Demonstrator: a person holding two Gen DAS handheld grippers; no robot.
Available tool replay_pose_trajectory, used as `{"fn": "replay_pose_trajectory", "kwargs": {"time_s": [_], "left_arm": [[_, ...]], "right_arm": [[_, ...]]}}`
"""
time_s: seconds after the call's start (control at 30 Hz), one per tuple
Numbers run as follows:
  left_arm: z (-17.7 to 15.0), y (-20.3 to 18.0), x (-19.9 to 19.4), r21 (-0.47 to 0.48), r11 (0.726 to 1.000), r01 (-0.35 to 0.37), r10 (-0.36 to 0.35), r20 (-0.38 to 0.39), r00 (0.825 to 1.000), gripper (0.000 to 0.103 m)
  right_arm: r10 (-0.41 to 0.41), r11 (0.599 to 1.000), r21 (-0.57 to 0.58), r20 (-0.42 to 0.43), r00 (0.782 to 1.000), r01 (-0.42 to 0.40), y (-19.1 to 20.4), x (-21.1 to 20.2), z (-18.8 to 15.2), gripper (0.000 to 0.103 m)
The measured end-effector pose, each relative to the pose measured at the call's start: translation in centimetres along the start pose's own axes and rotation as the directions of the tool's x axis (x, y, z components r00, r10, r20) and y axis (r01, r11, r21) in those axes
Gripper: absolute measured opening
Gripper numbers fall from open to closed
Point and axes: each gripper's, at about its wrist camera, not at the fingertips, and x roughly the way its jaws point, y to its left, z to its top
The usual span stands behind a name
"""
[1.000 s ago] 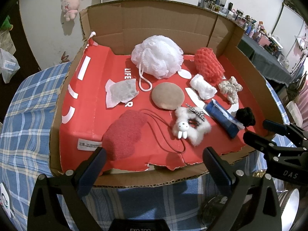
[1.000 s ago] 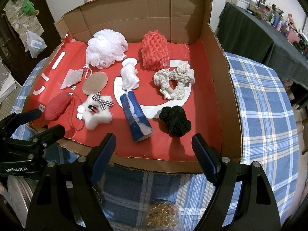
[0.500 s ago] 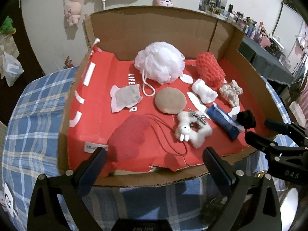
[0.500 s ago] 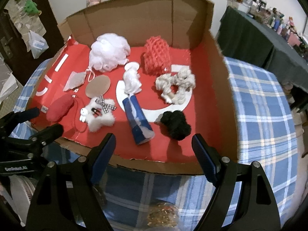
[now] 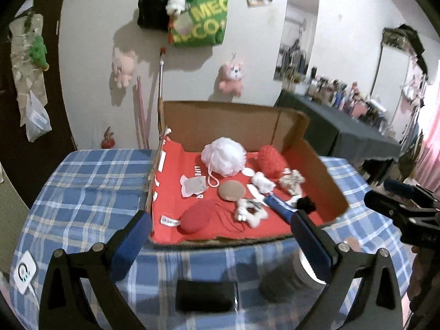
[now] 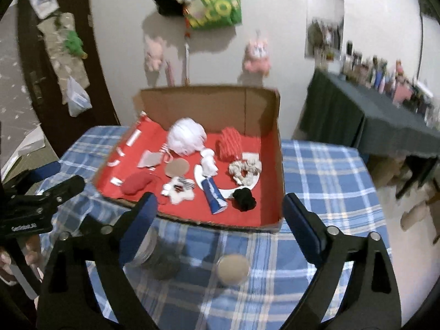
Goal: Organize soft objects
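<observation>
An open cardboard box [image 5: 327, 181] with a red floor stands on the checked table. In it lie several soft things: a white mesh puff [image 5: 223, 156], a red net sponge [image 5: 271, 161], a red pouch [image 5: 197, 216], a tan round pad [image 5: 231, 190], a white fluffy bunny toy [image 5: 250, 212], a blue tube [image 5: 279, 209], a black scrunchie [image 5: 305, 204] and a beige knit ring [image 5: 292, 181]. The same box [image 6: 278, 170] shows in the right wrist view. My left gripper [image 5: 220, 243] and right gripper [image 6: 220, 227] are open and empty, held back from the box's near edge.
Two jars [image 6: 159, 255] [image 6: 232, 269] stand on the blue checked tablecloth [image 5: 82, 192] below the grippers. A white square device [image 5: 24, 271] lies at the table's left. Plush toys and a green bag [image 5: 200, 19] hang on the wall. A dark cluttered table [image 6: 385, 126] stands right.
Both grippers have pulled back and up from the box, which now looks smaller and farther. The objects in the box have not moved. Both grippers stay open.
</observation>
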Motion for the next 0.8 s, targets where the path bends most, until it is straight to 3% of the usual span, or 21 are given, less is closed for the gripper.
{"fn": "replay_pose_trajectory", "kwargs": {"time_s": [0.2,0.37,0.6,0.8], "left_arm": [[-4.1,-0.9,-4.3,0.005,0.999,0.033,-0.033,0.066,0.997,0.103],[-8.1,-2.0,-5.3,0.029,1.000,-0.009,0.007,0.095,0.995,0.103],[-12.4,-2.4,-1.7,0.030,0.999,-0.026,0.026,-0.012,1.000,0.103],[-14.8,-2.3,1.7,0.026,0.998,-0.050,0.053,-0.106,0.993,0.103]], "right_arm": [[-0.008,1.000,-0.018,0.099,0.995,0.010,1.4,-4.8,-4.7,0.099],[-0.031,0.999,-0.007,0.097,0.995,0.032,2.0,-4.8,-9.0,0.099],[-0.070,0.997,0.041,-0.003,0.998,0.070,0.9,-0.8,-13.7,0.099],[-0.096,0.994,0.042,-0.103,0.990,0.100,0.3,3.2,-16.0,0.099]]}}
